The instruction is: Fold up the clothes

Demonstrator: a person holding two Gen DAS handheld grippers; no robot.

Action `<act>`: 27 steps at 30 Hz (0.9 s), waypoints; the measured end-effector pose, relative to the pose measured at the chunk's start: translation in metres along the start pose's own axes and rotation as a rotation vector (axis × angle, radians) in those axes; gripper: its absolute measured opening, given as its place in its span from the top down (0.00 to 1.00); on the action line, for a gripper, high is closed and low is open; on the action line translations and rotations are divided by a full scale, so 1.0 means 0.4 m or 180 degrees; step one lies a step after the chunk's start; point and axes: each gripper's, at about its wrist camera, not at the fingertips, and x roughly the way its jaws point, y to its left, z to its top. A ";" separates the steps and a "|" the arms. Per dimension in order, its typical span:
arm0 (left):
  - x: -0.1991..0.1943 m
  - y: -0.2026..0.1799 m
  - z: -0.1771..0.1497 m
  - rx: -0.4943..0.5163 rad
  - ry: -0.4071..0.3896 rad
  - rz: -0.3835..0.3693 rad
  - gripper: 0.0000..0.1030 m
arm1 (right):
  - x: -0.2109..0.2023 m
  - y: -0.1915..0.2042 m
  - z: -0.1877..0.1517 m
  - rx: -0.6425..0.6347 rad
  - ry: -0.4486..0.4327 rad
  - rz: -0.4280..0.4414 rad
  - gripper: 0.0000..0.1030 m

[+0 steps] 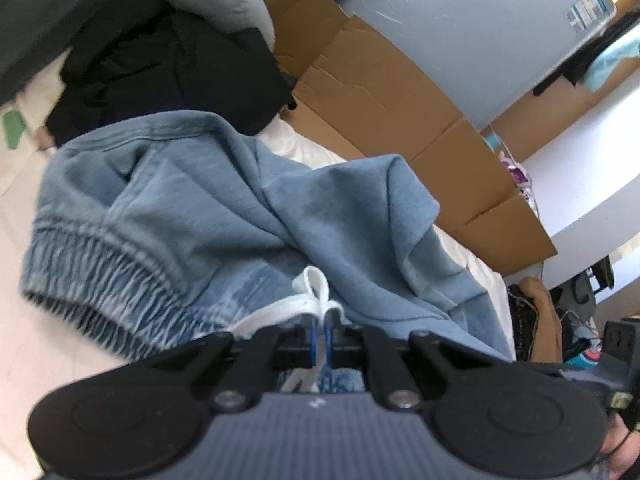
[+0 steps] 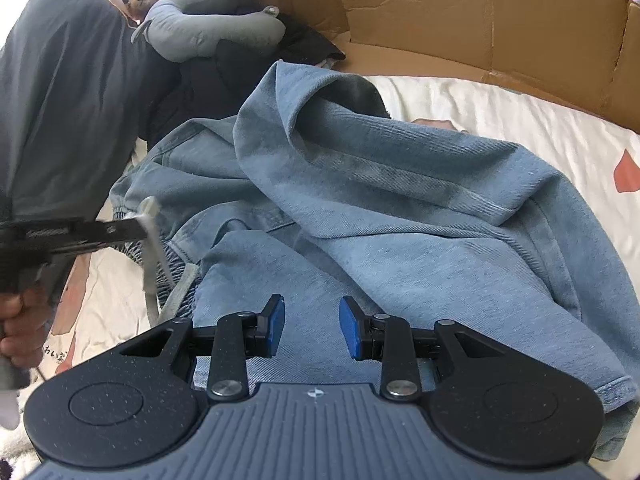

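Crumpled blue denim pants [image 2: 400,216] are lying right under my open right jaws, filling the middle of the bed. Bare white sheet [image 2: 520,120] is showing open room beyond them on my right. A cardboard wall [image 2: 460,20] is blocking the far edge, and dark clothes [image 1: 168,64] and a grey pillow [image 2: 208,28] are crowding the head end.
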 end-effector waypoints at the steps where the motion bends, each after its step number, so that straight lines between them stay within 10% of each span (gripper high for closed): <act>1: 0.013 0.002 0.004 0.0005 0.0031 0.0014 0.95 | 0.002 0.001 -0.001 0.0000 0.0005 0.0008 0.64; 8: 0.056 0.004 0.025 -0.0033 0.0107 0.0013 0.76 | 0.008 0.011 -0.007 -0.0010 0.0033 0.0040 0.64; 12: 0.025 -0.008 0.027 -0.0006 0.0056 -0.0022 0.48 | 0.014 0.019 -0.015 -0.0013 0.0052 0.0086 0.64; 27: -0.026 0.066 -0.075 -0.0242 0.0306 0.0334 0.39 | 0.022 0.041 -0.019 -0.0003 0.0047 0.0156 0.64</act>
